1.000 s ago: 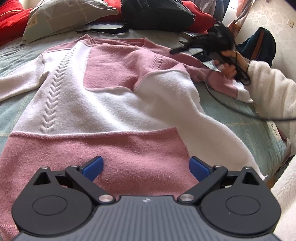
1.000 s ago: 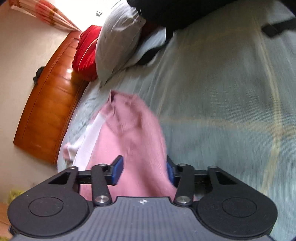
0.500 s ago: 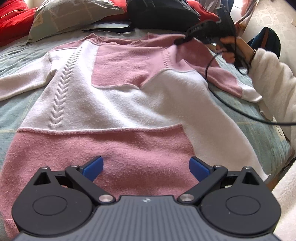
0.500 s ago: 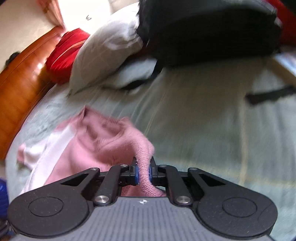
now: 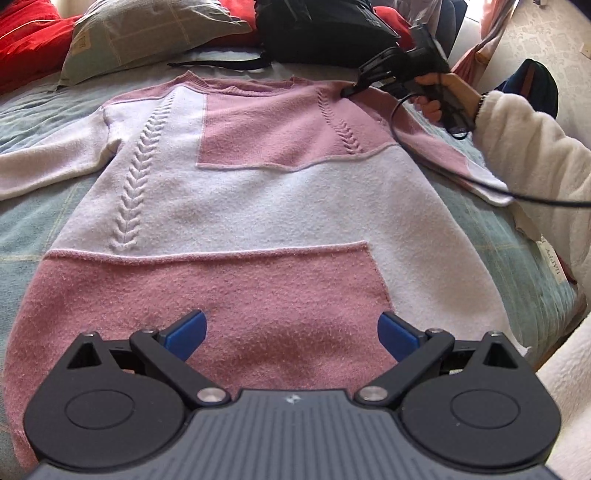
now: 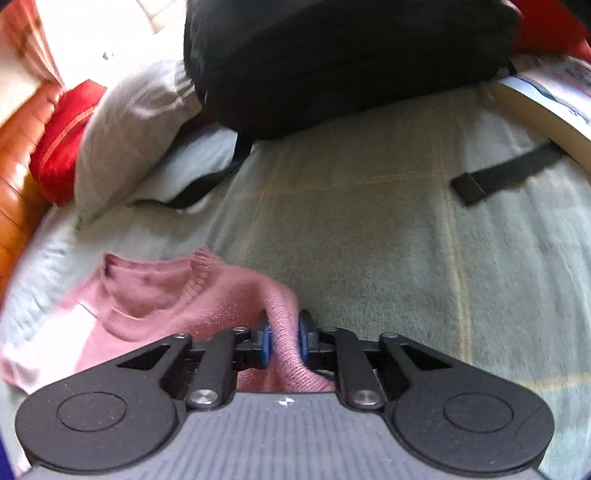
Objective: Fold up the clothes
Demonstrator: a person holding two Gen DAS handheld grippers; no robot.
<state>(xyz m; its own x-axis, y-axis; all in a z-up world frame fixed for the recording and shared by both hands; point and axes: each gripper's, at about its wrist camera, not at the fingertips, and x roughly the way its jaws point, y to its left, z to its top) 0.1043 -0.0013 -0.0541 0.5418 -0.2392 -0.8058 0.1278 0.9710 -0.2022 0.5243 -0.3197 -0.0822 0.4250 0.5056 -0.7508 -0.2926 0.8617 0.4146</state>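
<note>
A pink and white sweater (image 5: 258,192) lies front up and flat on the bed, neck toward the pillows. My left gripper (image 5: 291,328) hovers open over its pink hem, with nothing between the blue pads. In the left wrist view a hand in a fluffy white sleeve (image 5: 517,147) holds my right gripper (image 5: 349,90) at the sweater's far right shoulder. In the right wrist view a ridge of pink sweater (image 6: 159,295) shoulder knit stands between the pads of my right gripper (image 6: 283,334). Its jaws are opening, and both pads touch the fabric.
A black bag (image 5: 325,29), a grey pillow (image 5: 147,33) and red cushions (image 5: 26,29) line the head of the bed. A black strap (image 6: 509,173) and a book (image 6: 546,107) lie beyond the shoulder. A cable (image 5: 443,173) crosses the right sleeve. Pale green sheet (image 6: 369,240) surrounds the sweater.
My right gripper shut on the pink shoulder fabric and drew it toward the head of the bed, spreading the upper right side flat. The pads now stand slightly wider. The left gripper stayed put.
</note>
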